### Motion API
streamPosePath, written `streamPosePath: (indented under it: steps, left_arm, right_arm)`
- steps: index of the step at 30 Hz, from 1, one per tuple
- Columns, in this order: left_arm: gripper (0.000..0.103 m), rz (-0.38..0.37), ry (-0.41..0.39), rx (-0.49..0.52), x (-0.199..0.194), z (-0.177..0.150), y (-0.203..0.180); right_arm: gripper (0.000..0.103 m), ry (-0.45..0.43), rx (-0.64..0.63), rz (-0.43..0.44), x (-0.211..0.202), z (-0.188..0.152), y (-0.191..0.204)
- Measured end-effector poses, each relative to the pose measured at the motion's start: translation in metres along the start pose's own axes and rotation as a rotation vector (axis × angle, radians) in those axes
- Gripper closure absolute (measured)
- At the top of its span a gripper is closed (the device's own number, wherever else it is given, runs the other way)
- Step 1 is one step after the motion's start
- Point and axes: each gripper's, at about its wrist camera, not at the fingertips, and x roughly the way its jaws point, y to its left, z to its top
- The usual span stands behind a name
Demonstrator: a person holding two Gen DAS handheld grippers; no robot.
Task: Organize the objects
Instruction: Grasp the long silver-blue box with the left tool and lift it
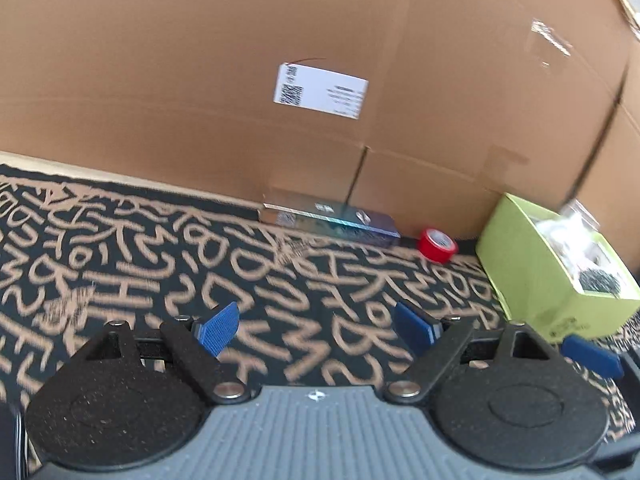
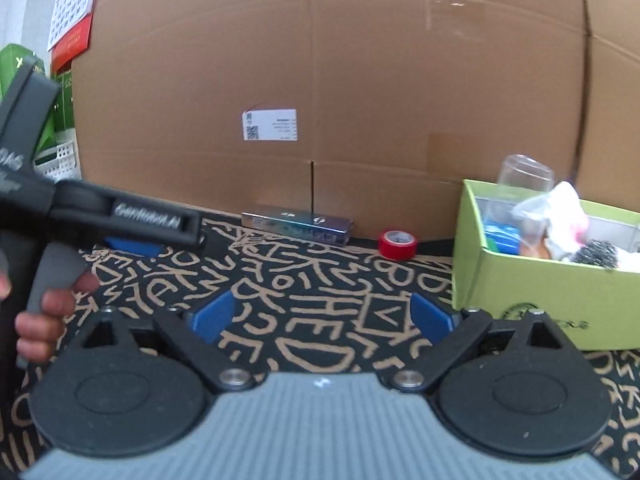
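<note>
My left gripper (image 1: 318,328) hovers open over the patterned black-and-tan cloth (image 1: 160,264) with nothing between its blue pads. My right gripper (image 2: 322,316) is open and empty too, over the same cloth (image 2: 304,276). Against the back lie a long shiny flat box (image 1: 328,220) (image 2: 298,224) and a red tape roll (image 1: 438,245) (image 2: 397,244). An open lime-green box (image 1: 552,276) (image 2: 540,292) stands to the right, holding a clear cup (image 2: 524,172), a plastic bag, a steel scrubber (image 2: 596,254) and other items. No gripper touches any of these.
A large brown cardboard box (image 1: 280,40) (image 2: 360,80) with a white label forms a wall behind everything. In the right wrist view a hand (image 2: 48,312) grips the left tool's grey handle at far left. Green packages and a white basket (image 2: 60,160) sit beyond.
</note>
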Motion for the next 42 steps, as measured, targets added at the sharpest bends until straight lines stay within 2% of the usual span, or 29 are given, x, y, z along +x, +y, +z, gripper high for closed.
streamPosePath:
  steps: [5, 9, 11, 18, 24, 27, 29, 33, 34, 36, 37, 38, 40, 42]
  left_arm:
    - [0.015, -0.016, 0.021, -0.005, 0.035, 0.03, 0.014]
    - [0.015, -0.013, 0.017, 0.004, 0.062, 0.053, 0.022]
    - [0.015, -0.025, 0.012, 0.04, 0.074, 0.06, 0.025]
    - [0.015, -0.044, 0.04, 0.14, 0.113, 0.075, 0.03]
    - [0.015, -0.092, 0.063, 0.116, 0.132, 0.08, 0.036]
    - [0.015, -0.139, 0.1, 0.084, 0.138, 0.081, 0.038]
    - [0.015, -0.134, 0.108, 0.073, 0.138, 0.079, 0.039]
    - [0.015, -0.124, 0.094, 0.111, 0.119, 0.073, 0.042]
    - [0.015, -0.149, 0.108, 0.115, 0.113, 0.071, 0.044]
    - [0.015, -0.202, 0.143, 0.103, 0.098, 0.063, 0.046]
    - [0.015, -0.218, 0.155, 0.115, 0.089, 0.058, 0.045]
    - [0.016, -0.228, 0.144, 0.139, 0.077, 0.053, 0.045]
    - [0.016, -0.219, 0.092, 0.204, 0.056, 0.046, 0.046]
    - [0.016, -0.184, 0.059, 0.262, 0.047, 0.047, 0.046]
  right_arm:
    - [0.007, 0.022, -0.027, 0.037, 0.033, 0.012, 0.003]
    - [0.008, 0.049, -0.059, 0.083, 0.079, 0.027, 0.002]
    - [0.008, 0.062, -0.073, 0.097, 0.105, 0.032, -0.001]
    - [0.008, 0.126, -0.04, 0.159, 0.178, 0.048, -0.022]
    - [0.008, 0.154, -0.098, 0.181, 0.204, 0.053, -0.017]
    - [0.008, 0.153, -0.133, 0.191, 0.205, 0.052, -0.012]
    - [0.007, 0.152, -0.149, 0.197, 0.201, 0.05, -0.009]
    - [0.004, 0.141, -0.171, 0.244, 0.174, 0.041, 0.004]
    - [0.005, 0.126, -0.196, 0.281, 0.162, 0.037, 0.01]
    - [0.007, 0.124, -0.219, 0.428, 0.138, 0.03, 0.026]
    - [0.007, 0.109, -0.26, 0.467, 0.125, 0.025, 0.038]
    - [0.007, 0.089, -0.333, 0.471, 0.114, 0.021, 0.05]
    - [0.006, 0.051, -0.489, 0.419, 0.095, 0.008, 0.065]
    - [0.006, 0.042, -0.546, 0.375, 0.087, 0.002, 0.063]
